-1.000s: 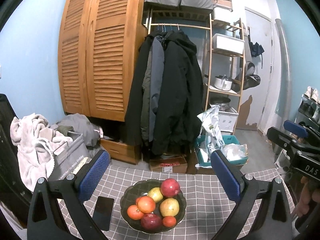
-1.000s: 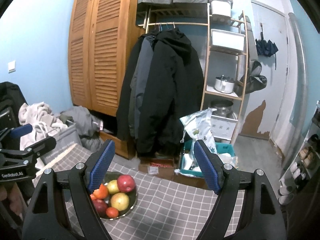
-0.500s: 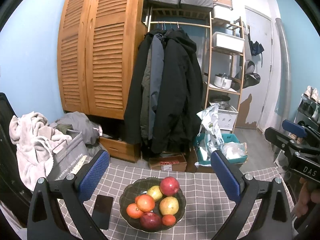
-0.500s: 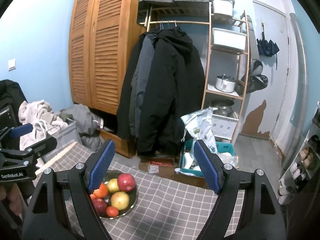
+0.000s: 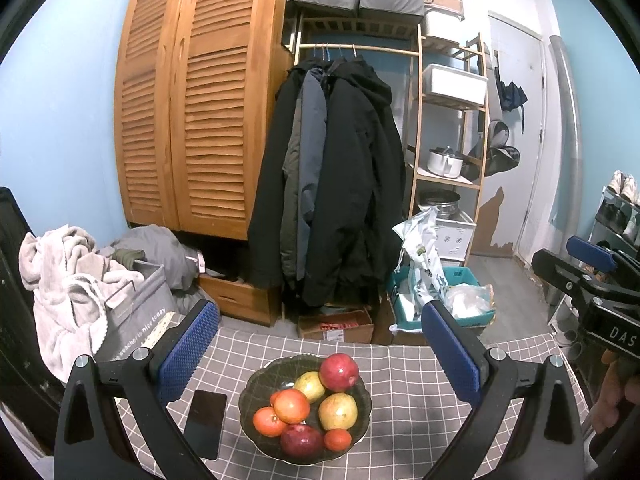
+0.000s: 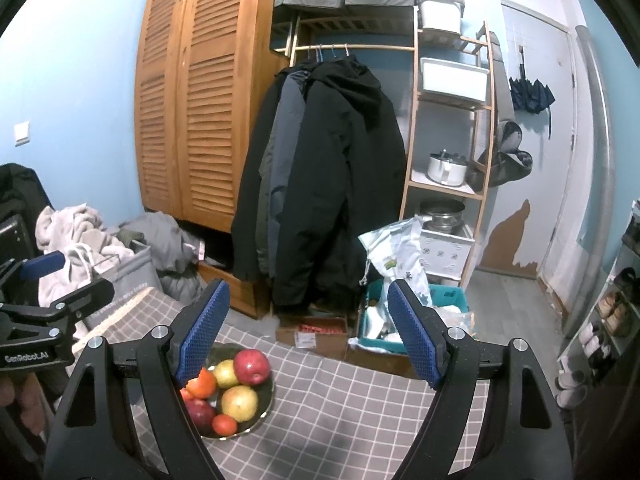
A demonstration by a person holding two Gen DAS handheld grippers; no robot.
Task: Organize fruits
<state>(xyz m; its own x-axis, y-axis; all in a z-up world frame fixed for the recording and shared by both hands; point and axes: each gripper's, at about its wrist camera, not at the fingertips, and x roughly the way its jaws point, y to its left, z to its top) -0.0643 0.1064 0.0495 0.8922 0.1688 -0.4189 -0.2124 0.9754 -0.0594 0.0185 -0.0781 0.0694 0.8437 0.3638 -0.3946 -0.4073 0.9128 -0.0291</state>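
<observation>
The bench, under a grey cloth with a white grid, fills the bottom of both views. The largest container on it is a dark, leaf-shaped bowl, low and centre in the left wrist view and at the lower left in the right wrist view. The fruit is heaped inside it, seven pieces that can be counted: two red apples, one on top at the back and one at the front; two yellow-green fruits, one behind and one at the right; and three orange ones, the largest in the middle, another at the left and the smallest at the front right. Left of the bowl, apart from it, one dark phone lies flat on the cloth. The left gripper frames the bowl with its blue pads spread wide and nothing between them. The right gripper stands spread as well, empty, its left finger crossing in front of the bowl's left side. Beyond the bench, at the centre right, one teal bin on the floor holds bags.
</observation>
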